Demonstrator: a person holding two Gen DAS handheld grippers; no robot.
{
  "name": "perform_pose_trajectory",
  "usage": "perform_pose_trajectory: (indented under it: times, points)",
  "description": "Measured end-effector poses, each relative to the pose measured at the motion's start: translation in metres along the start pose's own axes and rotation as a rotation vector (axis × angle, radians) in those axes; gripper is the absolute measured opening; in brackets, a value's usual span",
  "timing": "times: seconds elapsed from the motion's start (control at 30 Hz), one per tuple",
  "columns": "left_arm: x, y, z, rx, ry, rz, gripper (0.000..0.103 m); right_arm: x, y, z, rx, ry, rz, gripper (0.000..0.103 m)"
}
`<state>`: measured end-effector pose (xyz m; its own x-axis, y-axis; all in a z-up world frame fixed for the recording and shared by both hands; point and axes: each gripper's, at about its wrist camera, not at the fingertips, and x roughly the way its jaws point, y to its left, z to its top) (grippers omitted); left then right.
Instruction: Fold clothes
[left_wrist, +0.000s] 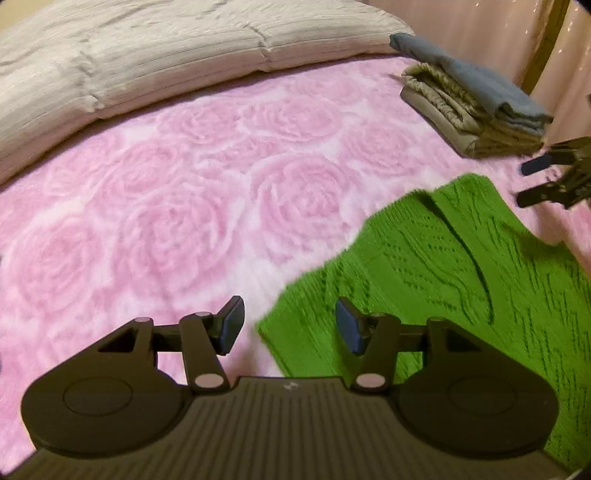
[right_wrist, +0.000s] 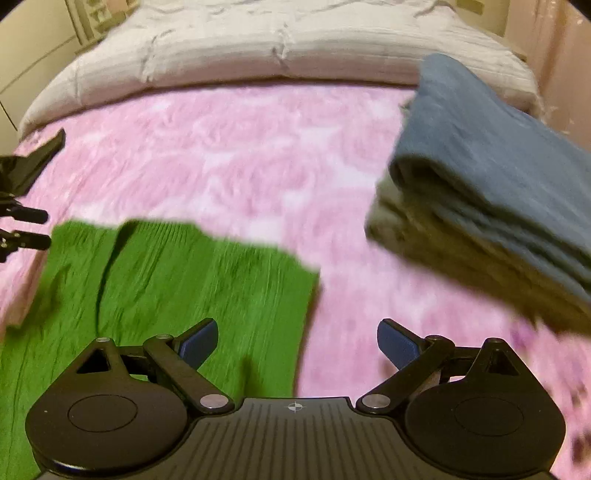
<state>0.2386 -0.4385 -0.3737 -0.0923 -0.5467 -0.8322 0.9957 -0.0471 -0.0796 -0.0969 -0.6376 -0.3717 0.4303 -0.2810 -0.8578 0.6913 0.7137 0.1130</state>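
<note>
The left gripper (left_wrist: 290, 328) has its jaws moderately apart with nothing between the blue pads; it hangs over the near left corner of the green knitted garment (left_wrist: 461, 280), whose edge runs just under the right-hand jaw while the left-hand jaw is over bare blanket. The right gripper (right_wrist: 297, 345) stands wider, also empty — its left jaw is above the garment's right edge (right_wrist: 177, 280), its right jaw above the pink rose-patterned blanket (right_wrist: 258, 155). The garment lies flat on the blanket, spread between the two grippers, with a dark crease running along it. Beyond the right gripper's right jaw, and well off to the far right of the left one, sits a stack of folded clothes (left_wrist: 469, 107) — a blue piece on top of olive-grey ones. Farther out, past both pairs of jaws, a pale grey quilted comforter (left_wrist: 147, 55) lies across the bed.
</note>
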Motion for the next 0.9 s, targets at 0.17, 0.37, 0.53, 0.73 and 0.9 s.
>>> perform_pose_trajectory:
  times: [0.17, 0.37, 0.53, 0.73, 0.9]
  points:
    - [0.026, 0.022, -0.004, -0.065, 0.019, -0.077, 0.036, 0.040, -0.023, 0.009, 0.041, -0.004, 0.098, 0.081]
    - [0.016, 0.023, -0.020, -0.129, -0.064, -0.132, 0.007, 0.050, -0.032, 0.002, 0.051, -0.057, 0.218, 0.014]
    - [-0.046, 0.000, -0.045, -0.128, -0.221, -0.116, 0.007, -0.009, -0.025, -0.024, -0.006, -0.227, 0.251, 0.011]
    - [-0.139, -0.056, -0.099, -0.067, -0.349, -0.110, 0.006, -0.118, 0.003, -0.096, -0.097, -0.398, 0.322, 0.011]
    - [-0.191, -0.119, -0.187, -0.013, -0.356, -0.144, 0.006, -0.184, 0.045, -0.206, -0.256, -0.411, 0.328, 0.010]
